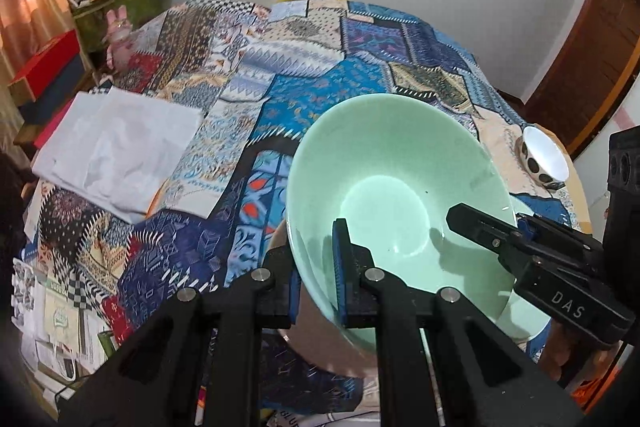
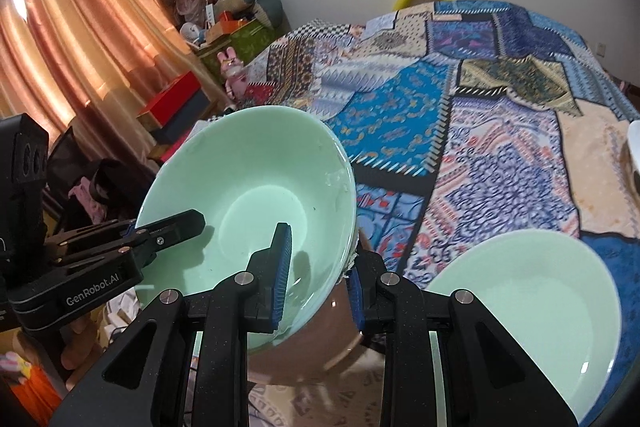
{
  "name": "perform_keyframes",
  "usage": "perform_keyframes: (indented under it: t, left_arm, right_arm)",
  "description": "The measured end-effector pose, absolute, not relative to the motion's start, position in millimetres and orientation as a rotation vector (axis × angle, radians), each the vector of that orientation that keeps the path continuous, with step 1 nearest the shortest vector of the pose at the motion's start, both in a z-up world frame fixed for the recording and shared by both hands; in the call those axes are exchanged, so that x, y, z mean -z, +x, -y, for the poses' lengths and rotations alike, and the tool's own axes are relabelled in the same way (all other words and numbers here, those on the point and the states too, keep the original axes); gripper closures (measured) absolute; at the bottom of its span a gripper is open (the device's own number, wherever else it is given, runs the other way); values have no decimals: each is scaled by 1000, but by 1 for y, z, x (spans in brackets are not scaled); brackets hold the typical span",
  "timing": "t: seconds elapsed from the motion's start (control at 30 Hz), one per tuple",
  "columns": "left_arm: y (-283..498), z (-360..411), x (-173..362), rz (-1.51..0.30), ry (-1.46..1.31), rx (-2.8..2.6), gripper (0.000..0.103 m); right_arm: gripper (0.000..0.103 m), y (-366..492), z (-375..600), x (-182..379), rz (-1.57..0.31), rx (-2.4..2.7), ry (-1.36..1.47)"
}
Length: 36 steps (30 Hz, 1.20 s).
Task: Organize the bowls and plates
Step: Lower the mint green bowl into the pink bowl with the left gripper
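The bench [image 1: 360,39], draped in a patchwork cloth [image 2: 500,131], fills the middle and upper right of both views; its far half is open, while a white folded cloth [image 1: 116,147] occupies the left of the left wrist view. A mint-green bowl [image 1: 400,187] is held tilted above the near edge, at lower centre in both views. It is gripped by both tongs at once: the left tongs [image 1: 316,291] are closed narrowly over the near rim, one pad inside and one outside, and the right tongs [image 2: 316,287] are clamped likewise on the opposite rim. A second green bowl [image 2: 532,307] lies at lower right of the right wrist view, just beside the held one. A small spotted bowl [image 1: 544,159] sits at the right edge of the left wrist view, close to the bench's rim.

A slip is judged the main risk: glazed rims are pinched thinly, and uneven pulling between the tongs could twist the bowl loose over the near edge. The spotted bowl could be knocked off if swept rightward.
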<state>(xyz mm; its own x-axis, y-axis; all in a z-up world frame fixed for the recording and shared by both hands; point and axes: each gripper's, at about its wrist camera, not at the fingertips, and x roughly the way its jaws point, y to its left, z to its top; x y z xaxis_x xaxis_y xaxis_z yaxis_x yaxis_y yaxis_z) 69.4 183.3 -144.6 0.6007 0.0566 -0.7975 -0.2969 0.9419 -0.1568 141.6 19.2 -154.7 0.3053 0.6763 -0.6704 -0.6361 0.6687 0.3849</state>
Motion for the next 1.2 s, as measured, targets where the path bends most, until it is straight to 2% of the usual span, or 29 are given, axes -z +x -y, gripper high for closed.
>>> perform_keyframes:
  t: [0.63,1.2]
  left_arm:
    - [52,-197,185,-959,-328,-210,90]
    - [65,-192,198,-962,-215,-274,90]
  right_arm:
    - [80,123,-33,184,-1005,-888,25]
    - [80,119,-35,197,-1023,-862,-20]
